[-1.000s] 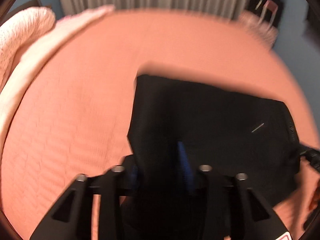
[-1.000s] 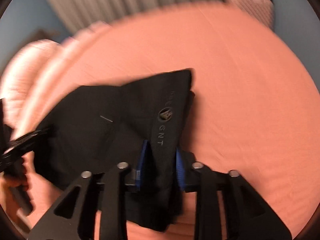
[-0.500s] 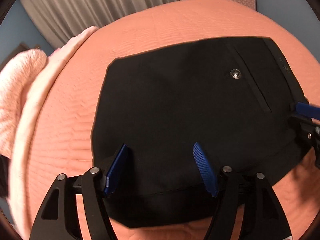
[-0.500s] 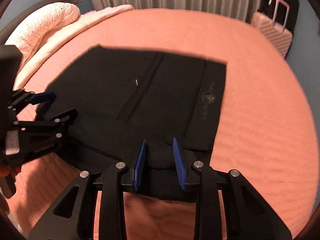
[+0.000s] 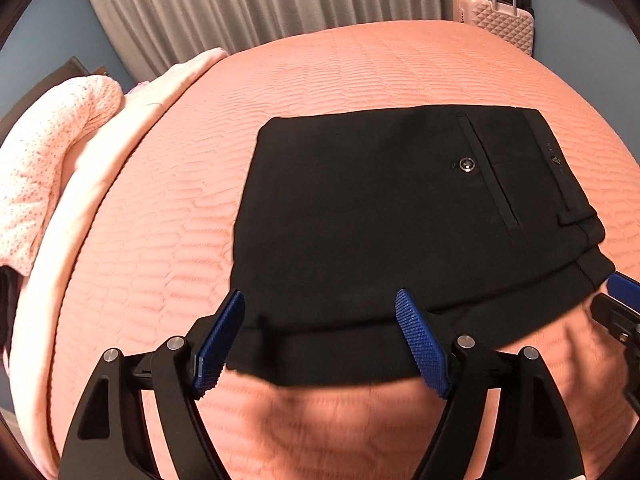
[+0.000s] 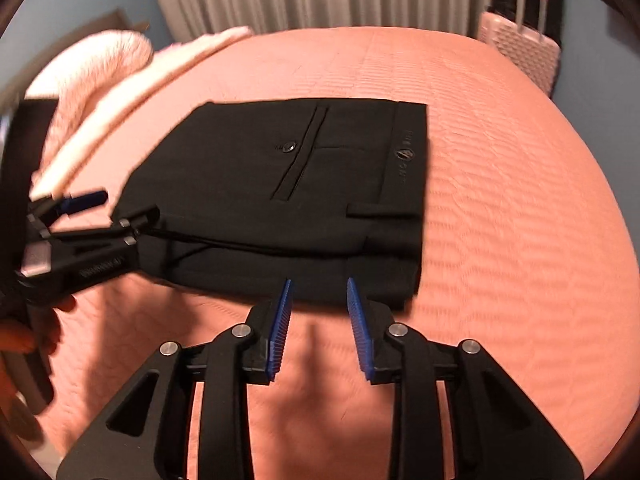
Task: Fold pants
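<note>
Black pants (image 5: 380, 220) lie folded into a flat rectangle on the salmon bedspread (image 5: 320, 72), back pocket and button facing up. They also show in the right wrist view (image 6: 288, 192). My left gripper (image 5: 320, 312) is wide open, its blue pads over the near edge of the pants, holding nothing. My right gripper (image 6: 318, 292) is open and empty, just short of the near edge at the waistband end. The left gripper also shows in the right wrist view (image 6: 100, 216), at the pants' left end. A tip of the right gripper shows at the far right of the left wrist view (image 5: 620, 292).
Pale pink pillows and a folded blanket (image 5: 60, 152) lie along the bed's left side. A pink suitcase (image 5: 496, 20) stands beyond the bed by grey curtains (image 5: 260, 0). It also shows in the right wrist view (image 6: 520, 40).
Both grippers have let go of the pants, which now lie flat on the bed. Both have drawn back toward the near edge, and the jaws have opened wider.
</note>
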